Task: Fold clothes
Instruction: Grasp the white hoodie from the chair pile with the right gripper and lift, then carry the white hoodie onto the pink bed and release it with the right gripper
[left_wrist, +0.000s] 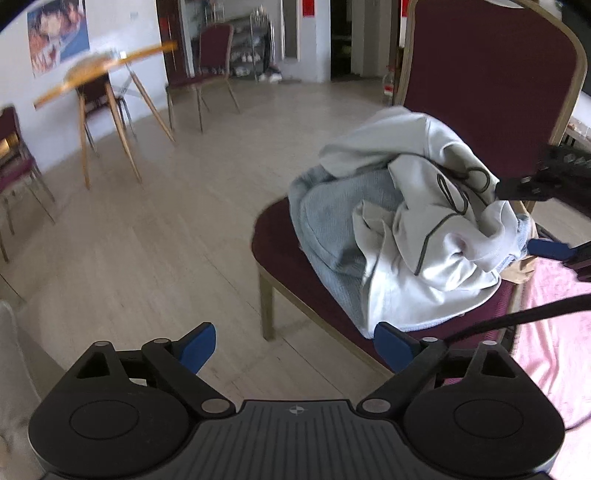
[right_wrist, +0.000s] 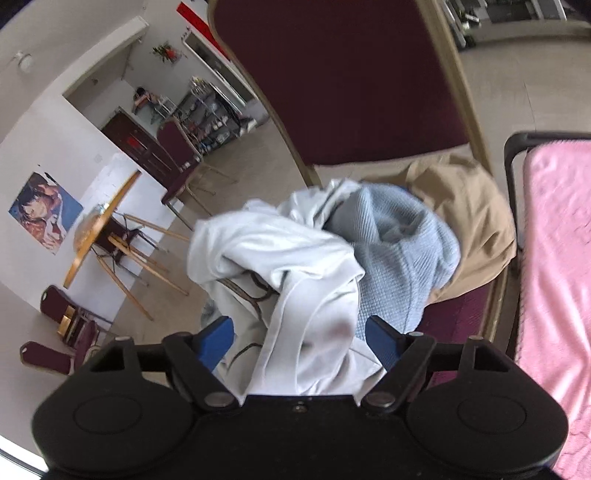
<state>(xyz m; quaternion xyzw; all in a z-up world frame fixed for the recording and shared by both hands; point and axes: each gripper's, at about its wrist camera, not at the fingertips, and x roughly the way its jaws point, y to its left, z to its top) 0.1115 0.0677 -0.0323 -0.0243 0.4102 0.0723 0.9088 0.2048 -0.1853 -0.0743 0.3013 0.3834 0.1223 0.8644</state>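
Clothes heaped unfolded on maroon chair (left_wrist: 295, 258) seat: white garment (left_wrist: 436, 229) on top, blue knit (right_wrist: 402, 251) under it, tan piece (right_wrist: 465, 206) at the back. Right gripper (right_wrist: 301, 338) spread wide, a fold of the white garment bunched between its fingers, not pinched. Left gripper (left_wrist: 295, 347) spread, empty, short of the seat. Fabric looks light, soft, floppy; likely slides and drapes. Best hold: an edge or hem, not the bulk. Pink-covered surface (right_wrist: 554, 258) just beside the chair.

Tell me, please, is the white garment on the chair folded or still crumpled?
Crumpled. The white garment lies bunched in loose, uneven folds on a blue knit heaped on the chair.
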